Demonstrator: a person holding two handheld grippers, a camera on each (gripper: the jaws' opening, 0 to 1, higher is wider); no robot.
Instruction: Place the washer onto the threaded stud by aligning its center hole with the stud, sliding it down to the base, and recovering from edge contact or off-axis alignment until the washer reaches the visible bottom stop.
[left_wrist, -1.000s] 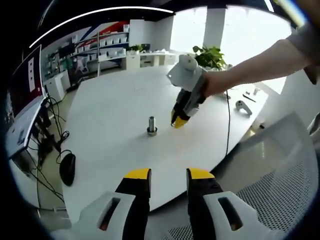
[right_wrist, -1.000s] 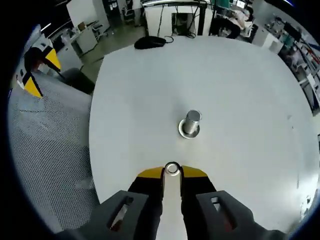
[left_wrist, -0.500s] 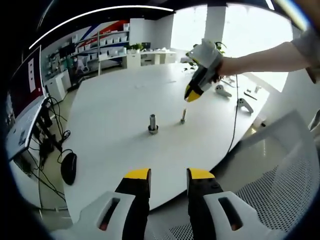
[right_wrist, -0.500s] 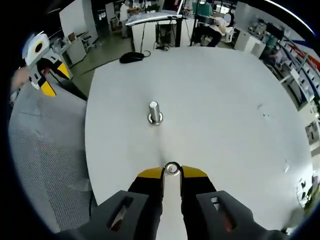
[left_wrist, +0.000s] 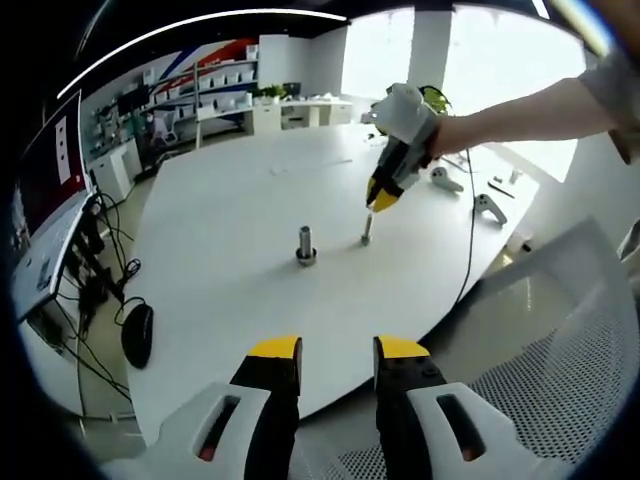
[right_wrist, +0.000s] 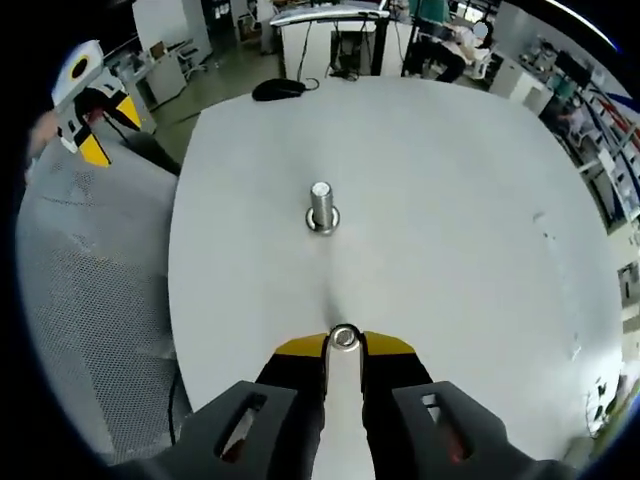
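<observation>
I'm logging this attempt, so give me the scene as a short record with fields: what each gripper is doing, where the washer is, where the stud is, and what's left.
right gripper: shut on the washer, held above the table
left gripper: open, holding nothing, back from the table edge
threaded stud: upright on the white table, ahead of the right gripper
washer vs stud: apart, not yet over the stud
remaining: align the hole, slide down to the base

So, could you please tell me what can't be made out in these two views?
- Stud threads: too small and blurred in both views.
- Whether a washer already sits at the stud's base: too small to tell.
- Washer: its lower part is hidden between the right gripper jaws.
- Small upright piece under the right gripper in the left gripper view: too small to identify.
</observation>
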